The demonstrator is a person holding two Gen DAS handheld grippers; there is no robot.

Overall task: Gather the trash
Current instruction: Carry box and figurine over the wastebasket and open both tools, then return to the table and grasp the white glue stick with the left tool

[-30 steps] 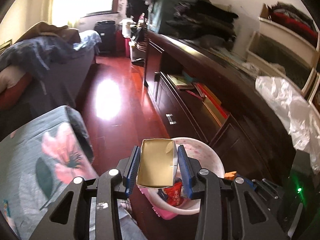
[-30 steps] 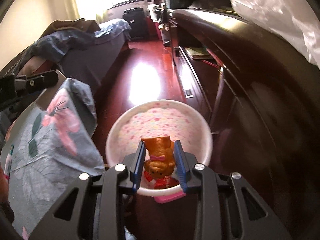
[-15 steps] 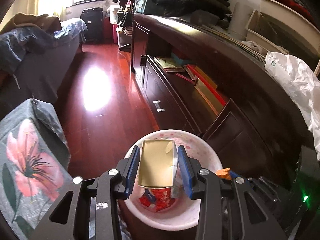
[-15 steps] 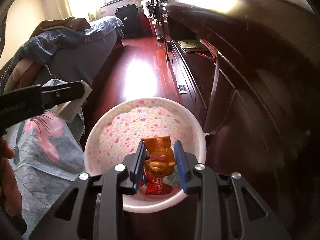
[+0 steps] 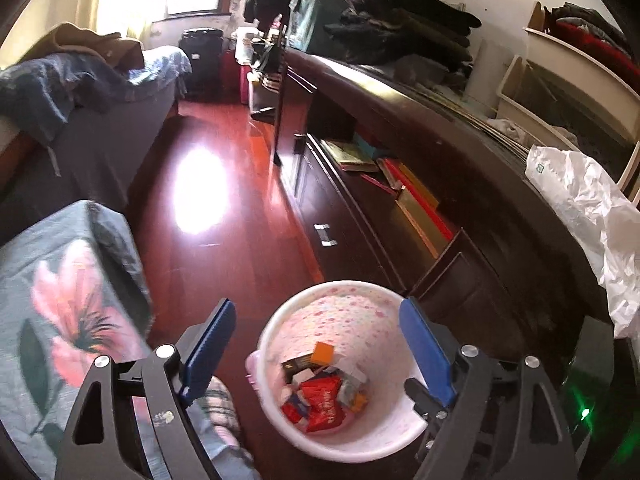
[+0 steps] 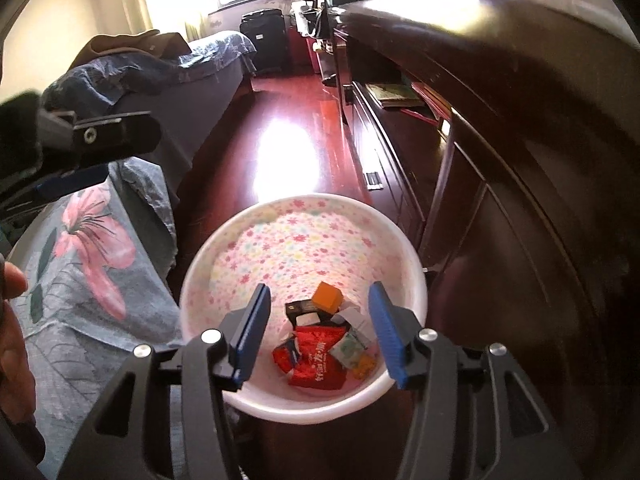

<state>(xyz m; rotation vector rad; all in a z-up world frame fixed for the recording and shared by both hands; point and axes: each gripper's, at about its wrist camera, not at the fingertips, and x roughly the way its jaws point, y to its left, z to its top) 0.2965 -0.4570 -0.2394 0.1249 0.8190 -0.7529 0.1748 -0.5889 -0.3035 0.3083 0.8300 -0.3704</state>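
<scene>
Pink-flowered bin holds the dropped trash — both grippers, left and right, have just been opening, empty — next, fetch more.

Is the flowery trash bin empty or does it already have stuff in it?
Not empty. The flowery bin holds a small pile at its bottom: a red wrapper, an orange box and other packets, with most of its inside bare.

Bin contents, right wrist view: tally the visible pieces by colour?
In the floral bin, as far as visible:
Red wrappers: 2
Orange box: 1
Black carton: 1
White/grey box: 1
Green-white packet: 1
Yellow piece: 1
Total: 7; more may be hidden underneath.
</scene>
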